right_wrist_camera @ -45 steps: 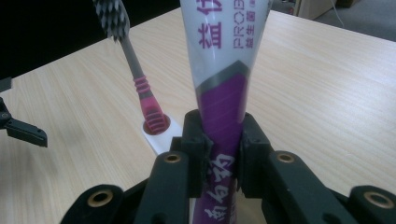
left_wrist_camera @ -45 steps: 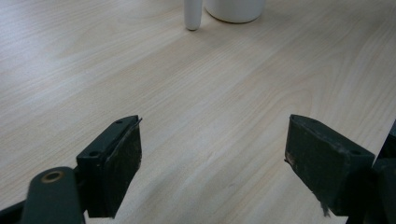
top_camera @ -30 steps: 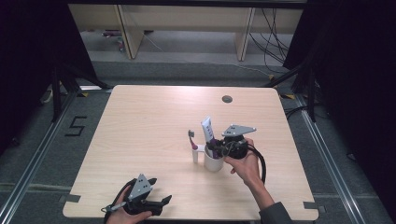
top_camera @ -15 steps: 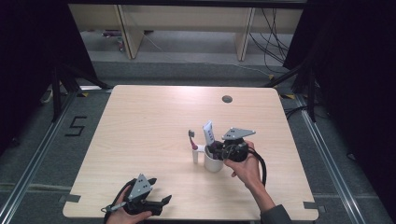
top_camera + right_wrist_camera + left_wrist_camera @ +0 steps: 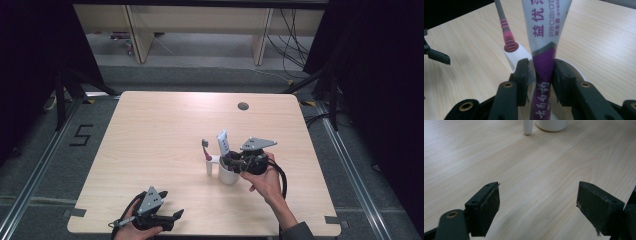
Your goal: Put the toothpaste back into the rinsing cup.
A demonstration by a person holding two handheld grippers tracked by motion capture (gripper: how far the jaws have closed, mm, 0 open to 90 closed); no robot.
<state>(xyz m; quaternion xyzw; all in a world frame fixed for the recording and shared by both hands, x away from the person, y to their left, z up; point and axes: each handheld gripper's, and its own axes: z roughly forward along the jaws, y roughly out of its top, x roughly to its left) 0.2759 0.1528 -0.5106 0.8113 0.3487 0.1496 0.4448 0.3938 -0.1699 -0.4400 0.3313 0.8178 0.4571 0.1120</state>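
Observation:
A white and purple toothpaste tube (image 5: pixel 223 142) (image 5: pixel 544 37) stands upright in a white cup (image 5: pixel 228 175) (image 5: pixel 574 70) right of the table's middle. A grey and pink toothbrush (image 5: pixel 205 147) (image 5: pixel 505 25) stands in the cup's side holder (image 5: pixel 210 165) (image 5: pixel 516 53). My right gripper (image 5: pixel 231 159) (image 5: pixel 543 75) is at the cup's rim with the tube's purple lower part between its jaws. These jaws have just been opening and now stand slightly apart from the tube. My left gripper (image 5: pixel 172 216) (image 5: pixel 537 202) rests wide open near the front edge, with bare wood between its jaws.
The wooden table (image 5: pixel 150 130) has a small round hole (image 5: pixel 243 106) at the back right. In the left gripper view the cup (image 5: pixel 552 123) and holder (image 5: pixel 527 127) stand far ahead. Dark curtains and a shelf frame lie beyond the table.
The tube has settled a little lower into the cup. Both hands have kept their places.

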